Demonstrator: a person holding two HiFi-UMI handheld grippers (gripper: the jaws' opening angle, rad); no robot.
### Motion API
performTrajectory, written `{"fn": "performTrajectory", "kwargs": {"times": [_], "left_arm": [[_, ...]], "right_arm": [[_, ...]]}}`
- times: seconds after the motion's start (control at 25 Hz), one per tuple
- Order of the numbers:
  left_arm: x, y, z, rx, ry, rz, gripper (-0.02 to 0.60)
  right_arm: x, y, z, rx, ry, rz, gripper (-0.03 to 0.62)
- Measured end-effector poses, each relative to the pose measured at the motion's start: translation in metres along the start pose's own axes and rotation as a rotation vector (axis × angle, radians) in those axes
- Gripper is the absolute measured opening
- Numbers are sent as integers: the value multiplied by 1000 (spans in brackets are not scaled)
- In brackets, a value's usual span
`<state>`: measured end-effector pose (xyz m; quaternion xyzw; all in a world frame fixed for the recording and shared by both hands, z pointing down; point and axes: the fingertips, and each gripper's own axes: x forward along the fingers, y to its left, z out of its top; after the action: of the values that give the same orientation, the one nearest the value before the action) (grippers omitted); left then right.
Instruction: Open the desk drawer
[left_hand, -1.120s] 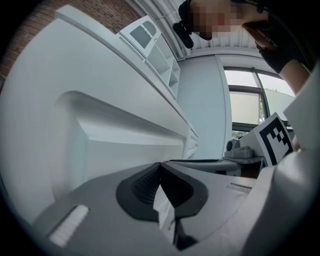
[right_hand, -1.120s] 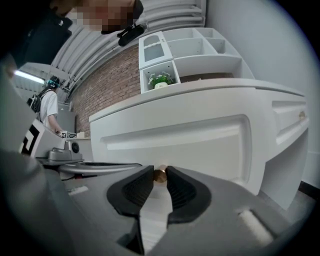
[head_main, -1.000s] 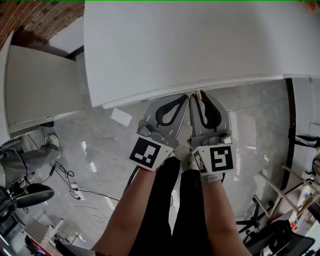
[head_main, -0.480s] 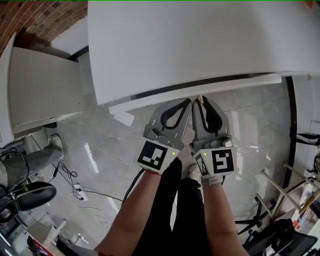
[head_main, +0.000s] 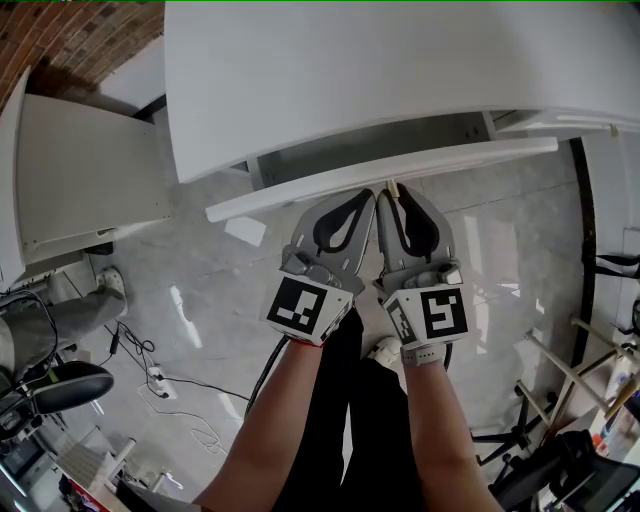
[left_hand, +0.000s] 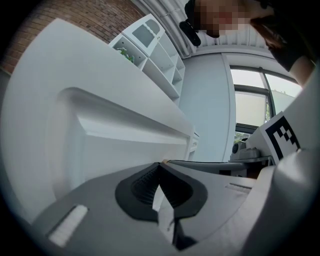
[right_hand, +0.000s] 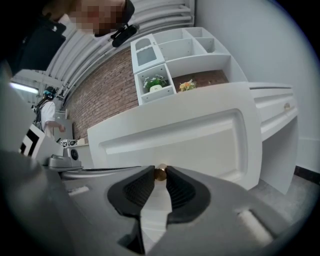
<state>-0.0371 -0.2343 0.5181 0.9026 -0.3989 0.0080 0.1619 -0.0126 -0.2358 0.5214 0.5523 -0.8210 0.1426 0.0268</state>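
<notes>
Partly open white desk drawer (head_main: 450, 162), held by its small brass knob (right_hand: 160, 173).
Seen from above, the drawer juts out from under the white desk top (head_main: 350, 80), toward the person. The right gripper (head_main: 392, 197) pinches the knob on the drawer front, its jaws having just tightened. The left gripper (left_hand: 161, 165) sits just beside it, jaws pressed together.

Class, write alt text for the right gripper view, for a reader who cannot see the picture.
The right gripper, whose jaws have just been closing, pinches the small brass knob of a white drawer front. Behind it stand white shelves holding small plants, against a brick wall.
</notes>
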Motion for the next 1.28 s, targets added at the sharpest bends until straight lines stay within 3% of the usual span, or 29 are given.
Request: {"fn": "performTrajectory", "kwargs": {"times": [0.28,0.72,1.28], "left_arm": [[-4,-7,0,24,2,1,-11],[-20,-26,-8,-1,-5,22,-11],[-39,-48,-24,23,41,27,-11]], "right_arm": [[-8,1,-2,13,6,3,69],[-31,6,-8,7,18,36,71],[-63,12,-13,20,17,41,71]]}}
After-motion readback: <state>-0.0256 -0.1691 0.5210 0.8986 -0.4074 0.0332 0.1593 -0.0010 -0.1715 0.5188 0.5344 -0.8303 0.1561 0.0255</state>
